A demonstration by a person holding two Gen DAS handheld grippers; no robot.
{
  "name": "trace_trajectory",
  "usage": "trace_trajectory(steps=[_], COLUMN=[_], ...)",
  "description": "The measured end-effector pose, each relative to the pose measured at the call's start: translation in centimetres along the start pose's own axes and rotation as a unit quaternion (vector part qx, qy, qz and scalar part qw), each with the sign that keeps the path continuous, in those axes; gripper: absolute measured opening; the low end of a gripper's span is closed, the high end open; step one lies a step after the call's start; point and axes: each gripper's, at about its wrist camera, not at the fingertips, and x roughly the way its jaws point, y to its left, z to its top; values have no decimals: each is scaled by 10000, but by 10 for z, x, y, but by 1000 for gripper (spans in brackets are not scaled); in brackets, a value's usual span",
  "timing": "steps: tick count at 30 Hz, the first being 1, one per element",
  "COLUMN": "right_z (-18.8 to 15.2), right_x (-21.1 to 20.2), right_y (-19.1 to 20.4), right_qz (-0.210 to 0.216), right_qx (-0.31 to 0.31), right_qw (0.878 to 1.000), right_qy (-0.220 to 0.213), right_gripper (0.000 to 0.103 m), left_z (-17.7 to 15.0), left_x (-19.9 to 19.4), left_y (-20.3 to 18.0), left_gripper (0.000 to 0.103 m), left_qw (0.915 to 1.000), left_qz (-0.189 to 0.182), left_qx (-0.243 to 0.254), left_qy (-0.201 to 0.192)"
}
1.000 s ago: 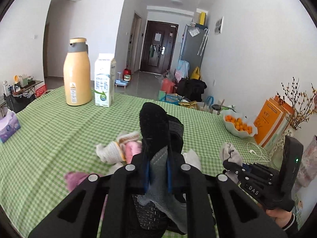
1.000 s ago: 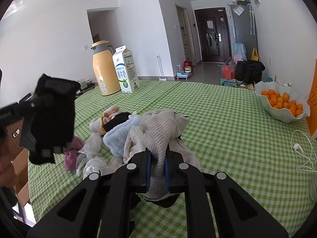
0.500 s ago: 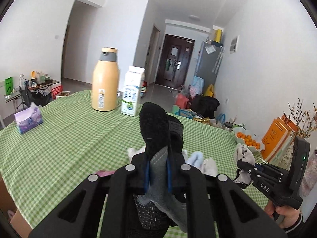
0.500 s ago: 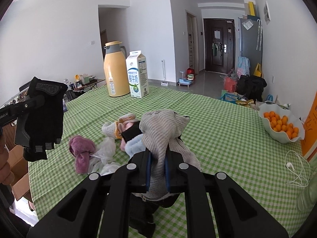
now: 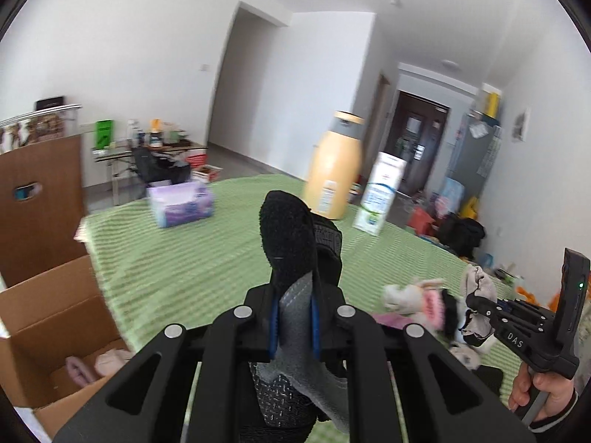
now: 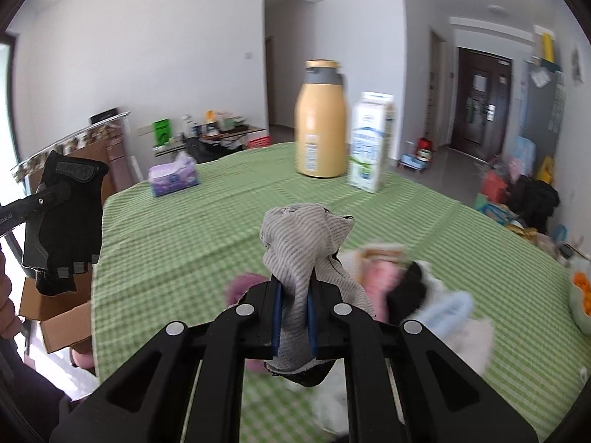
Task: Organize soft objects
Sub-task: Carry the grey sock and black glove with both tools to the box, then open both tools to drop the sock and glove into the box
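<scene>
Partway: two items heading for the box

Both tools are swinging left since a second ago. The left gripper [image 5: 293,326] is clamping a black glove [image 5: 291,243], the right gripper [image 6: 293,323] a striped sock [image 6: 303,240]. The cardboard box [image 5: 48,317], near left, is holding a few pieces; the pile [image 6: 417,288] is waiting on the table [image 6: 207,236].

Both grippers are matte black plastic with silver screw heads on the linkage arms and blue pads inside the fingers [image 5: 274,323]. The right gripper [image 5: 480,317] has white "DAS" lettering, a tiny green LED, and a dark, light-trimmed cuff below its handle.
</scene>
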Motion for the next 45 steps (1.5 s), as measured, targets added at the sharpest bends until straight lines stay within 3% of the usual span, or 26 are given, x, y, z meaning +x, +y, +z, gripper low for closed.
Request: trace_trajectory(steps=[4, 8, 11, 15, 18, 23, 29, 31, 32, 33, 35, 45], right_z=[20, 32, 37, 37, 34, 30, 22, 20, 18, 17, 17, 25], right_x=[37, 72, 94, 123, 150, 183, 233, 246, 252, 259, 268, 263], right_y=[62, 135, 196, 274, 324, 378, 423, 432, 437, 440, 439, 425], right_qz=[705, 1542, 2284, 3323, 3680, 3752, 3538, 3320, 3214, 3092, 3089, 3157], right_qx=[-356, -701, -967, -1142, -1265, -1610, -1895, -2040, -2096, -2136, -2034, -1928], right_qw=[9968, 9853, 9679, 9329, 9137, 9007, 8965, 9019, 9039, 9061, 9085, 9111], right_qy=[82, 237, 413, 794, 1176, 1485, 1878, 1864, 1893, 1944, 1946, 1820], right_gripper=[11, 11, 11, 11, 11, 11, 13, 19, 30, 42, 52, 52], left_z=[-5, -20, -30, -40, -49, -59, -70, -73, -73, -74, -77, -97], left_x=[-28, -61, -82, -95, -96, -91, -72, -65, -63, -60, -53, -17], left_y=[69, 141, 191, 246, 275, 304, 322, 328, 331, 332, 339, 363], left_gripper=[10, 10, 10, 10, 10, 10, 10, 10, 10, 10, 10, 11], left_qw=[9961, 9817, 9672, 9484, 9375, 9298, 9192, 9172, 9158, 9148, 9139, 9039], left_qz=[819, 1772, 2319, 2868, 3136, 3304, 3451, 3466, 3488, 3501, 3513, 3605], left_qx=[-318, -690, -1038, -1347, -1494, -1576, -1758, -1796, -1813, -1829, -1827, -1924], left_qy=[-112, -90, -32, 65, 212, 388, 714, 796, 820, 842, 893, 1261])
